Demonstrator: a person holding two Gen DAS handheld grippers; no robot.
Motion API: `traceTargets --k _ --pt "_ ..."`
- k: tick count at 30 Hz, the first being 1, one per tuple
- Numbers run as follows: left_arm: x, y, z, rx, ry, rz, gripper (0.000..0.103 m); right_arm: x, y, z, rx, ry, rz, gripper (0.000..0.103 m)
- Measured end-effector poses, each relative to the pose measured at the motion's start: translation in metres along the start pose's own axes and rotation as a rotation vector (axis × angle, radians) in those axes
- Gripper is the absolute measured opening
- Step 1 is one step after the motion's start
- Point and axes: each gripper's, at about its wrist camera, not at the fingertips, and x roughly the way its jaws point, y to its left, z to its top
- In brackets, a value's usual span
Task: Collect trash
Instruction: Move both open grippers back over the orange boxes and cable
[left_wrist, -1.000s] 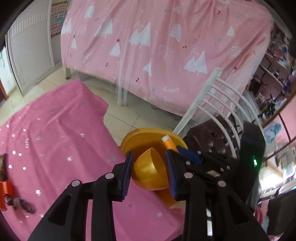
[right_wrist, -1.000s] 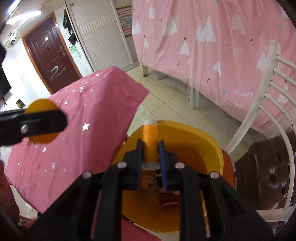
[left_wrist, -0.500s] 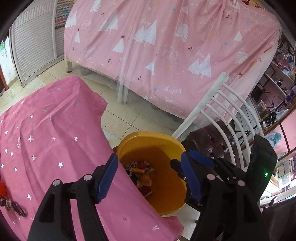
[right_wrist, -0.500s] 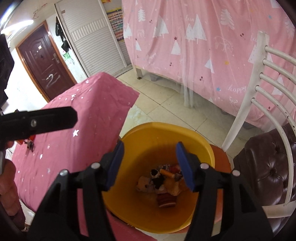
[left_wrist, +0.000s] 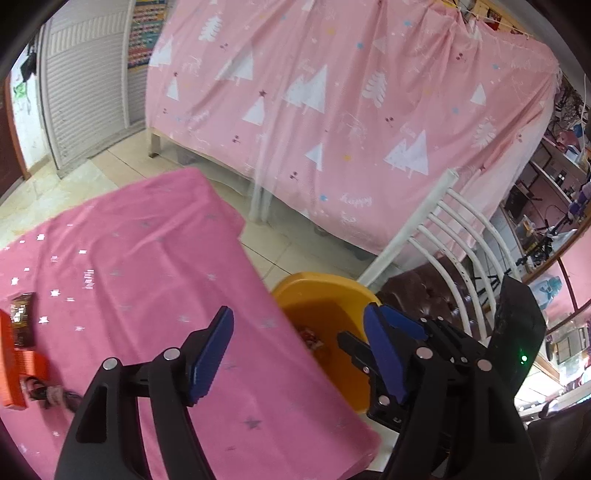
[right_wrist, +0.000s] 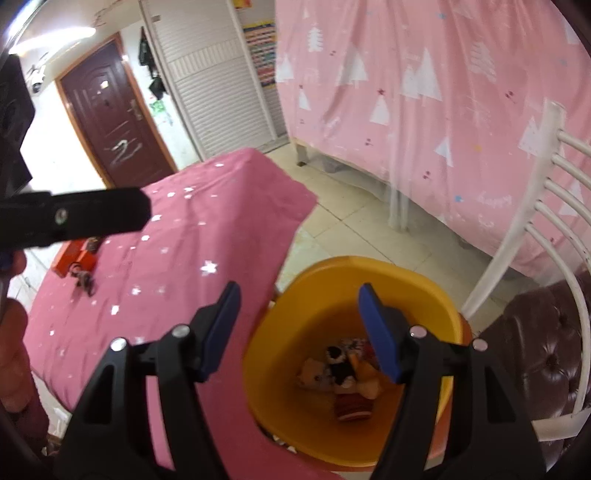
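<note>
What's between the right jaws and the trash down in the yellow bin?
Nothing. The right wrist view shows the open right gripper empty above the yellow bin, with clear air down to the trash.

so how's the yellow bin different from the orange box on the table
The bin stands on the floor beside the table; the box lies on the pink tablecloth. The bin is round and open-topped, with trash at the bottom; the box is flat and rectangular, with a dark packet and a cord against it. Both are bright, warm-coloured.
</note>
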Motion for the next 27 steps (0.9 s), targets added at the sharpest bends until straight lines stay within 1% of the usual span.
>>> traceTargets --k 3,5,12,15,17,23,27 --pt "-0.013 0.014 0.001 -0.004 -0.027 0.036 0.068 0.003 0.013 0.001 -0.023 0.006 0.015 0.065" --pt "-0.020 0.023 0.003 -0.014 -0.037 0.052 0.068 0.003 0.018 0.002 -0.031 0.007 0.023 0.069" --pt "-0.042 0.060 0.001 -0.057 -0.069 0.113 0.071 0.006 0.043 0.006 -0.076 0.006 0.055 0.069" --pt "-0.047 0.073 -0.003 -0.074 -0.075 0.131 0.072 0.009 0.054 0.009 -0.095 0.008 0.071 0.070" --pt "-0.049 0.081 -0.006 -0.083 -0.077 0.141 0.072 0.011 0.063 0.011 -0.110 0.009 0.079 0.075" --pt "-0.055 0.102 -0.011 -0.111 -0.084 0.176 0.072 0.018 0.095 0.014 -0.175 0.018 0.121 0.075" --pt "-0.059 0.115 -0.014 -0.130 -0.098 0.213 0.072 0.025 0.113 0.015 -0.213 0.037 0.140 0.075"
